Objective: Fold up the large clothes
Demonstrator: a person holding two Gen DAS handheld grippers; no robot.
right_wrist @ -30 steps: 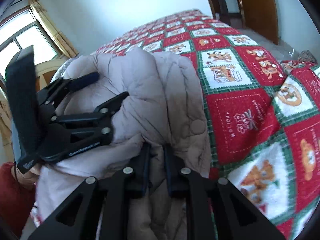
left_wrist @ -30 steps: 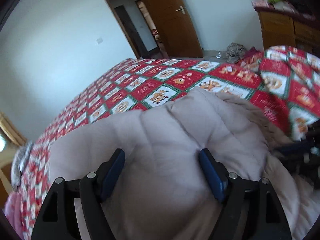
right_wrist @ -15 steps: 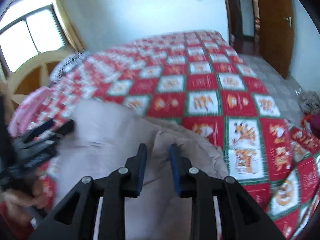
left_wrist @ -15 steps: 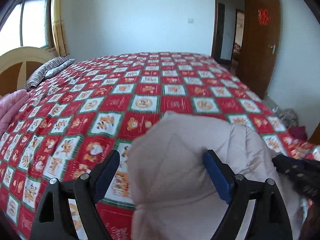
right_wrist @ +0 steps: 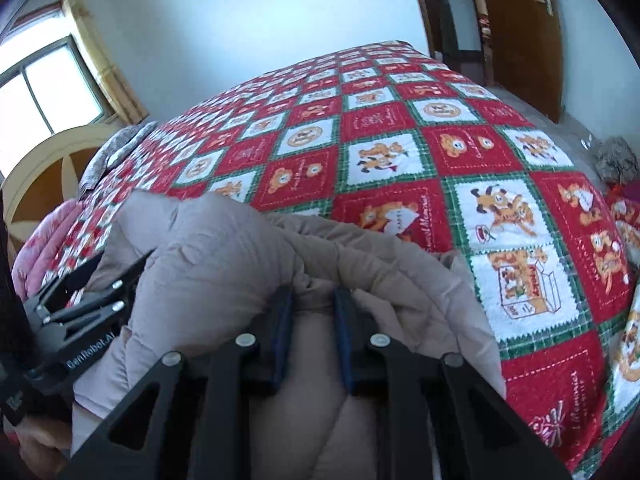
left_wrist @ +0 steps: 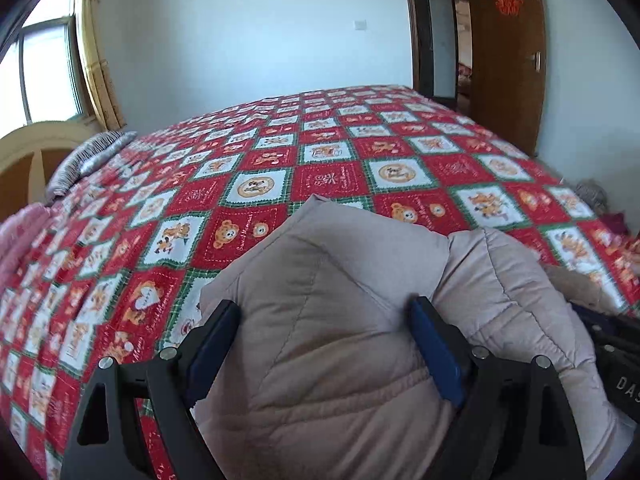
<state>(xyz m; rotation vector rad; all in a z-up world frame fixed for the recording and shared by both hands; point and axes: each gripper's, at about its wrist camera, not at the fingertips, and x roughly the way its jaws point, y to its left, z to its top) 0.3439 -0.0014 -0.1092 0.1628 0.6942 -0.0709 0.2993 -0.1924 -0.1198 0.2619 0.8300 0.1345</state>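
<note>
A beige quilted puffer jacket (left_wrist: 344, 320) is bunched at the near edge of a bed with a red, white and green patchwork cover (left_wrist: 320, 160). My left gripper (left_wrist: 324, 324) has its jaws wide, with a thick padded fold of the jacket between the blue pads. My right gripper (right_wrist: 313, 312) is shut on a fold of the jacket (right_wrist: 224, 272), with the pads close together. The left gripper also shows at the left of the right wrist view (right_wrist: 92, 292), pressed into the jacket. The jacket's lower part is hidden under the grippers.
A wooden headboard (left_wrist: 32, 148), a striped pillow (left_wrist: 88, 156) and a pink blanket (left_wrist: 20, 232) are at the bed's left. A brown door (left_wrist: 508, 40) stands open at the right. A heap of clothes (right_wrist: 616, 160) lies on the floor by the bed's right side.
Both grippers have swung with the jacket from the bed's side to face its length. The jacket bundle has been carried along and now sits lower at the near edge.
</note>
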